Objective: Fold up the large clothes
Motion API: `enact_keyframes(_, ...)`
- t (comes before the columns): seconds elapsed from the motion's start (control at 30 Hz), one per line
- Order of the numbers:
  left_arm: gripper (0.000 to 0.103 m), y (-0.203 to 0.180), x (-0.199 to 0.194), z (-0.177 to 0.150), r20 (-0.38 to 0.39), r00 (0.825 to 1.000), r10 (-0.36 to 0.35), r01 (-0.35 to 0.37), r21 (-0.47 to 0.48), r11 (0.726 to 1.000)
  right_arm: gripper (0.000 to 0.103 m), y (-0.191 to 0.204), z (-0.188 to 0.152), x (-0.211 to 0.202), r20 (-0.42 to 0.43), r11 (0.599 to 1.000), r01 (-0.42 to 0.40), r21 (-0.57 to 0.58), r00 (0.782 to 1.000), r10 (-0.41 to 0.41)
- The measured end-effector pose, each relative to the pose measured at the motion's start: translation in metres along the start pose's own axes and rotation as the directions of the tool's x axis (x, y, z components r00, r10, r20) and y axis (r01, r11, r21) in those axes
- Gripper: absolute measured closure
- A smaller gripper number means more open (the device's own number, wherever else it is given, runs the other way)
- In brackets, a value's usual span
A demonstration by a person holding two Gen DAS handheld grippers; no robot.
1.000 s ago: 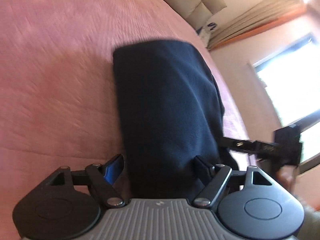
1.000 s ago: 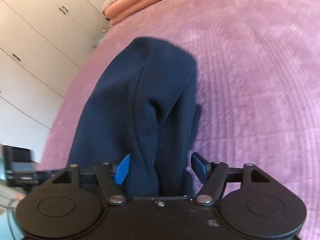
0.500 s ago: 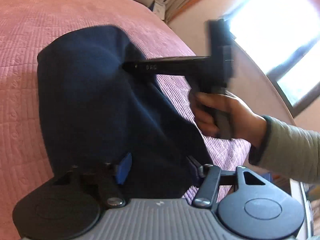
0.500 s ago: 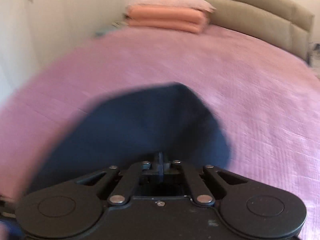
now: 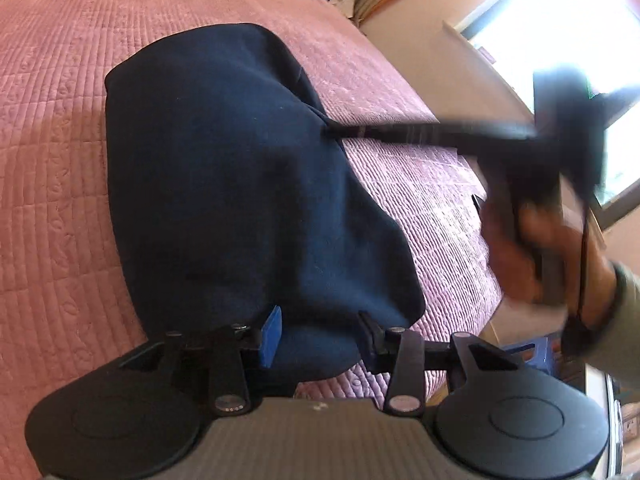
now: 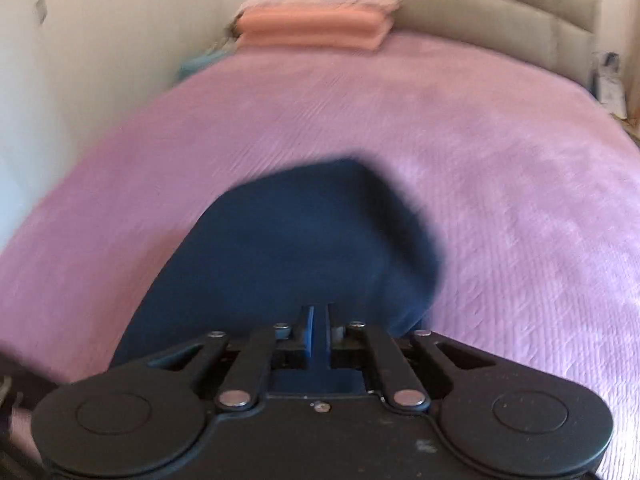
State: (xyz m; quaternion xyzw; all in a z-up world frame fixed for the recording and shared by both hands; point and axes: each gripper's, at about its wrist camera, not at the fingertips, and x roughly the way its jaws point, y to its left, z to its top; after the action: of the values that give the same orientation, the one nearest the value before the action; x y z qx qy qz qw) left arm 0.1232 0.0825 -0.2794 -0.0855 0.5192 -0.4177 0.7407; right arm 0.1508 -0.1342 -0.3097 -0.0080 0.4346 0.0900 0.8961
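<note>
A folded dark navy garment (image 5: 240,184) lies on the pink quilted bed (image 5: 52,208). My left gripper (image 5: 318,340) is open, its fingers straddling the garment's near edge. My right gripper (image 6: 318,326) is shut on a fold of the same garment (image 6: 304,248). In the left wrist view the right gripper (image 5: 332,130) reaches in from the right, blurred, its tips pinching the cloth's far right side, with the person's hand (image 5: 532,248) behind it.
A stack of folded orange and pink bedding (image 6: 316,20) sits at the head of the bed before a beige headboard (image 6: 480,12). A white wardrobe wall (image 6: 80,40) is at left. A bright window (image 5: 560,40) is beyond the bed's right edge.
My right gripper went from open around the garment's edge to shut on it, and swung round toward the head of the bed. The left gripper stayed open at the near edge.
</note>
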Motion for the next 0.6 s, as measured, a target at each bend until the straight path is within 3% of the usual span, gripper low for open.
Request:
enact_keyframes(0.1,0.060,-0.002,0.002,0.003,-0.004,1.000,0.005,-0.005,-0.014,1.000,0.103,0.008,-0.028,0.021,-0.087,0.999,0.053,-0.010,0.995,-0.054)
enact_keyframes(0.27,0.060,0.006,-0.007,-0.005,0.011,1.000,0.004,-0.004,-0.041,0.999,0.103,-0.006,-0.050,0.011,-0.143,0.994,0.105,0.035,0.985,-0.099)
enact_keyframes(0.43,0.053,-0.003,-0.034,-0.011,0.046,0.994,0.094,-0.090,-0.091,0.992,0.100,-0.007,-0.068,-0.007,-0.224,0.991,0.114,0.073,0.970,-0.095)
enact_keyframes(0.47,0.047,-0.009,-0.040,-0.010,0.050,0.990,0.128,-0.124,-0.074,0.989,0.096,-0.007,-0.069,-0.013,-0.232,0.991,0.108,0.084,0.969,-0.086)
enact_keyframes(0.5,0.041,-0.016,-0.046,-0.009,0.058,0.982,0.180,-0.177,-0.050,0.983,0.085,-0.008,-0.069,-0.019,-0.239,0.990,0.102,0.101,0.968,-0.076)
enact_keyframes(0.53,0.039,-0.022,-0.051,-0.006,0.064,0.974,0.219,-0.217,-0.036,0.975,0.070,-0.010,-0.070,-0.026,-0.239,0.988,0.100,0.117,0.969,-0.069)
enact_keyframes(0.6,0.037,-0.035,-0.062,-0.002,0.084,0.954,0.289,-0.289,-0.010,0.957,0.053,-0.014,-0.067,-0.041,-0.226,0.984,0.096,0.148,0.972,-0.061)
